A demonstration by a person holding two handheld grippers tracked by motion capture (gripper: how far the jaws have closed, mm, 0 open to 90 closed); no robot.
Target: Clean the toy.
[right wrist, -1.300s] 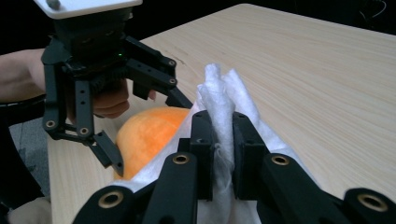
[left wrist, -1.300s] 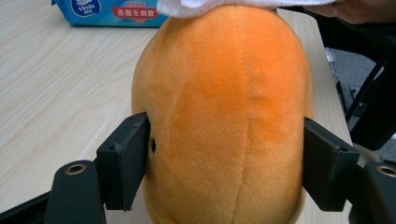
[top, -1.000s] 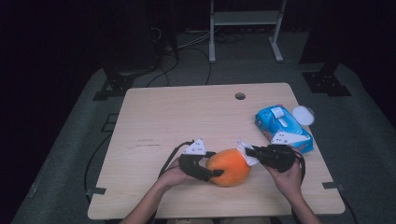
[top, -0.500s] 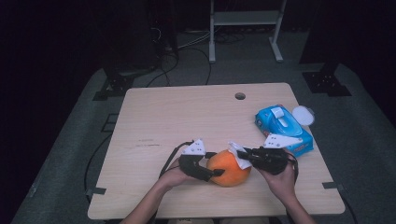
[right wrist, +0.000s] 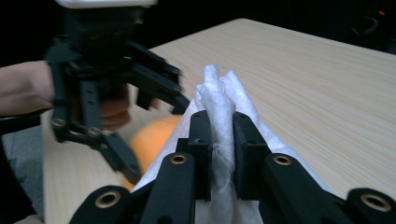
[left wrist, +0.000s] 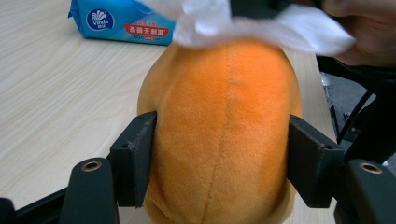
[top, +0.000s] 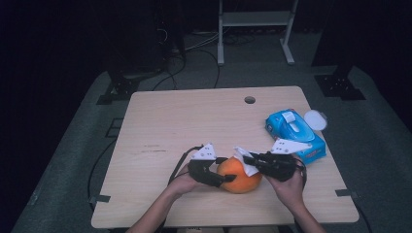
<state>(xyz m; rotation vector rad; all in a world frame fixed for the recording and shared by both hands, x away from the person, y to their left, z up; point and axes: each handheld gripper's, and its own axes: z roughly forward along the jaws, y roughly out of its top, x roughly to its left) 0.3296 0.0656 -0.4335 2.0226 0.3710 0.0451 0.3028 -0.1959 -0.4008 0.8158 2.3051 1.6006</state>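
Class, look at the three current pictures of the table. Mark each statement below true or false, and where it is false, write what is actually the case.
1. The left tongs grip the orange plush toy from both sides. True.
2. The right tongs are open and hold nothing. False: they are shut on a white tissue.
3. The blue tissue pack lies near the table's right edge. True.
4. The tissue is nowhere near the toy. False: in the left gripper view it lies against the toy's top.
5. The blue pack rests on top of the toy. False: it lies on the table, apart from the toy.
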